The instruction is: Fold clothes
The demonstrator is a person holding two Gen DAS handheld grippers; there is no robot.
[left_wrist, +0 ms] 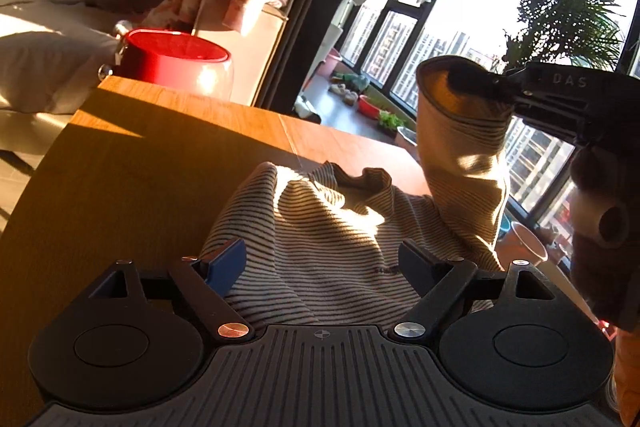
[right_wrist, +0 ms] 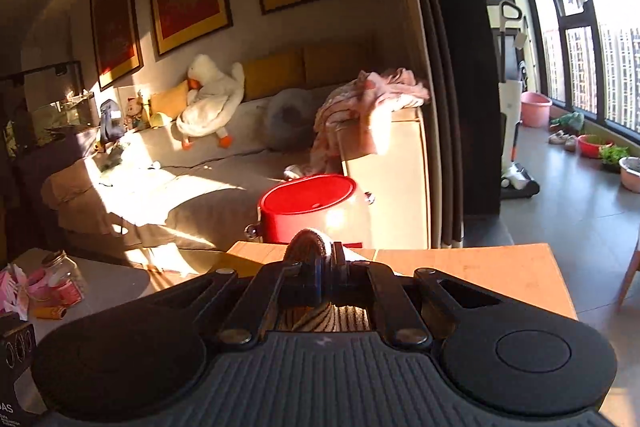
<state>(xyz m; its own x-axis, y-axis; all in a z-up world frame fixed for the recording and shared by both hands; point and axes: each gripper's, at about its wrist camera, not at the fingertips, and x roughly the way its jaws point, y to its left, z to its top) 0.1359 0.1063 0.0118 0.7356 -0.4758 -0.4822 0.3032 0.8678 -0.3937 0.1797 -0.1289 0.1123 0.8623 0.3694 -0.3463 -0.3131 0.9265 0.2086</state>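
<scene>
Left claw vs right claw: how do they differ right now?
The left claw stands open with nothing gripped; the right claw is shut on the striped shirt's sleeve. The left claw sits low over the shirt body on the wooden table; the right claw holds its sleeve raised above it. Both share the same black build.

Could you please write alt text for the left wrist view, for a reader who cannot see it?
The right gripper lifts a sleeve of the striped shirt off the wooden table; the left gripper stands open over it. A red bucket stands behind.
</scene>
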